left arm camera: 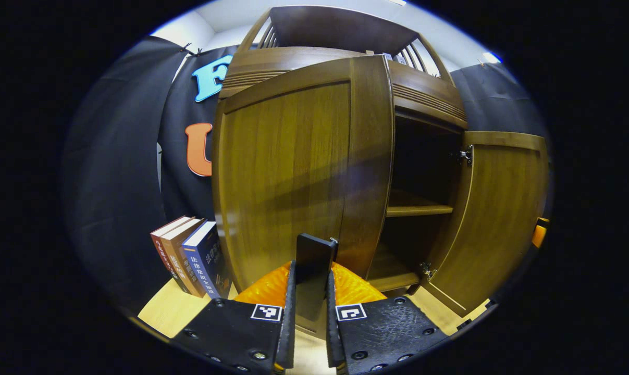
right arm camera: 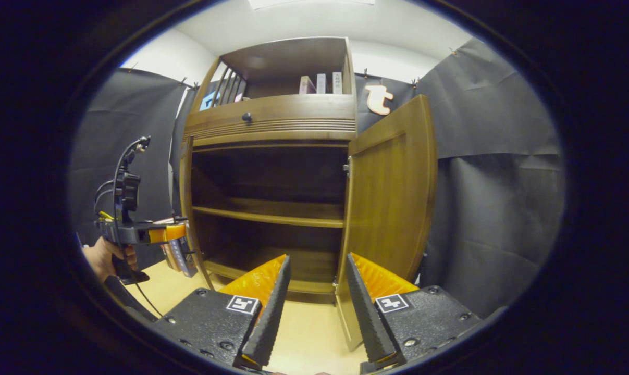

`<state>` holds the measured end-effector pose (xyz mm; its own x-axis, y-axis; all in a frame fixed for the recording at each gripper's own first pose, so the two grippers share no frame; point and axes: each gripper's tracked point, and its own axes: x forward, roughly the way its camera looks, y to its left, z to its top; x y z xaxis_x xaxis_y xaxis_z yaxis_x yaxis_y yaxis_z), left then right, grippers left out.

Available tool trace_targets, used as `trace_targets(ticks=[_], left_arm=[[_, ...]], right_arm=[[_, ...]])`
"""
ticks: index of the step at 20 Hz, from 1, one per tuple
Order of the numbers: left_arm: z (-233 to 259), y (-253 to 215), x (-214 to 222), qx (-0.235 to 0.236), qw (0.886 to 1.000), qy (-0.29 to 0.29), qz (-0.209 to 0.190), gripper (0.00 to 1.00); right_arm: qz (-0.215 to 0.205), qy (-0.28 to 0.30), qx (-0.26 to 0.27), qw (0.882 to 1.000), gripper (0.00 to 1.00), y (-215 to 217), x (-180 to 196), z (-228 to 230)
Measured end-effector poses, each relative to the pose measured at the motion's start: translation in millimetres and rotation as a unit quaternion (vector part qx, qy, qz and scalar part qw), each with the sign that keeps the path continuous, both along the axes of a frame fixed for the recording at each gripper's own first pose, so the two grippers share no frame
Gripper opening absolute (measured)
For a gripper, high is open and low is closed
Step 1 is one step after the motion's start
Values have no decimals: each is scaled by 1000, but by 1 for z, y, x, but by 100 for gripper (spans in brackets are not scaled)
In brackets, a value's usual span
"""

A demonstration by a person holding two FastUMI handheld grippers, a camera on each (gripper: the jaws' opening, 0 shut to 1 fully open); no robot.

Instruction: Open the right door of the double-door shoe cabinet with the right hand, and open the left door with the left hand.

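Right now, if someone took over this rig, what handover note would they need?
Left gripper: jaws shut on the left door's handle; left door swung well out.
Right gripper: jaws open, holding nothing, hanging before the cabinet.
Right door: fully open; bare shelves exposed.
Done: right door.
Left: probably finish the left door's swing and let go.

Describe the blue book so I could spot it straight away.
Find the tall brown wooden shoe cabinet. On the pale floor at its left side, three upright books lean together. The dark blue book stands nearest the cabinet; its two neighbours are reddish brown.
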<state>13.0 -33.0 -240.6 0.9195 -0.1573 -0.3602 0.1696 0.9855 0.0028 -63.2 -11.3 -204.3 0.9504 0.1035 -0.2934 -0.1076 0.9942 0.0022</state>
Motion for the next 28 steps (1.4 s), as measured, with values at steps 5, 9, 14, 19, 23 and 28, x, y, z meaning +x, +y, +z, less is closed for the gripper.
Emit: trace_targets(ticks=[5,9,14,19,23,28], left_arm=[[4,22,-17,-3,1000,-2,26,23],[8,43,-28,3,999,-8,40,23],[7,69,-42,-2,998,-6,66,23],[6,100,-53,4,996,-5,86,23],[5,123,-62,7,995,-2,103,23],[7,154,-73,7,992,-4,128,17]], right_arm=[[35,5,7,999,65,33,7,-6],[59,7,8,998,72,58,13,-8],[89,18,7,996,74,88,18,-15],[101,20,0,995,78,109,27,-18],[109,22,-4,994,81,121,31,-21],[117,21,-7,993,81,133,38,-19]])
